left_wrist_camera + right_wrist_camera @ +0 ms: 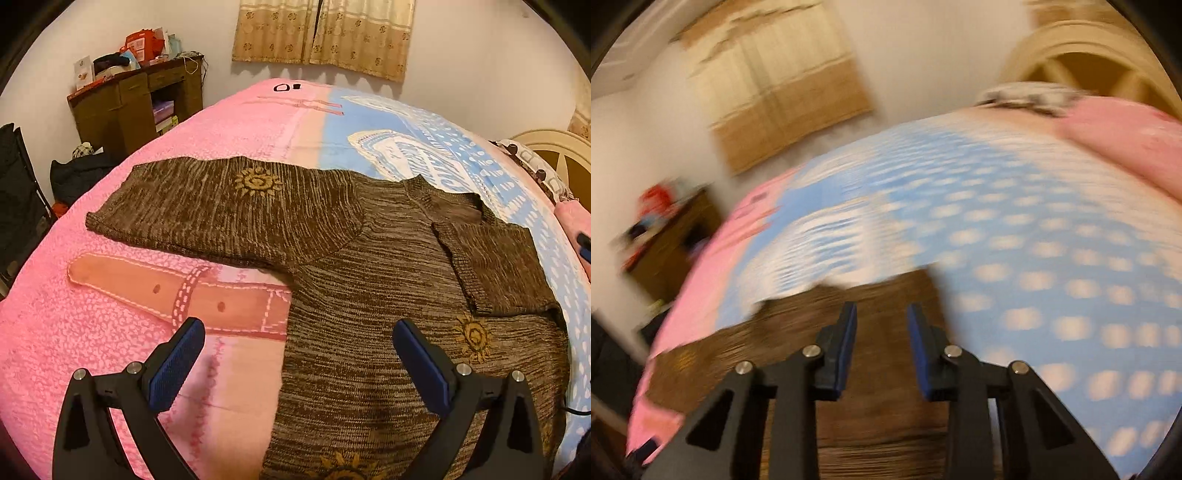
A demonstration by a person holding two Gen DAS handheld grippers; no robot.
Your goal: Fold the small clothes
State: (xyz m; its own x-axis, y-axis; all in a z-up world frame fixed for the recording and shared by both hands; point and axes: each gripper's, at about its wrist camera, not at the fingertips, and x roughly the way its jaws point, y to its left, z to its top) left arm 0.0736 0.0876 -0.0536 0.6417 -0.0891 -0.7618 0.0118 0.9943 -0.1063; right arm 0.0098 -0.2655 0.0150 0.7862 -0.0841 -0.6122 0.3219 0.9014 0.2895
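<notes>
Two grippers are in my views, and neither has cloth in it. My left gripper [297, 343] hangs over the near edge of the bed [110, 332] with its blue pads [175, 365] spread wide; one finger sits over the pink part of the blanket, the other over the lower body of the sweater [351, 295], and nothing lies between them.

I see the brown knit sweater lying flat across the middle of the bed, straddling the line where the pink blanket meets the blue dotted part. Its left sleeve [207, 210] stretches out straight toward the bed's left edge, with a yellow sun motif [257, 181] on it. Its right sleeve [491, 266] is already folded inward over the chest, the ribbed cuff lying just above another sun motif on the body.

My right gripper [881, 343] gives me a heavily blurred picture. Its fingers stand a narrow gap apart, and I can see brown knit behind the gap rather than pinched in it, so the pads grip nothing. Beyond them the blue dotted blanket runs up to a cream headboard [1082, 48] at the far right corner.

Past the bed's far left corner I can make out a cluttered wooden desk [136, 107], and a tan curtain [325, 33] hangs on the far wall.
</notes>
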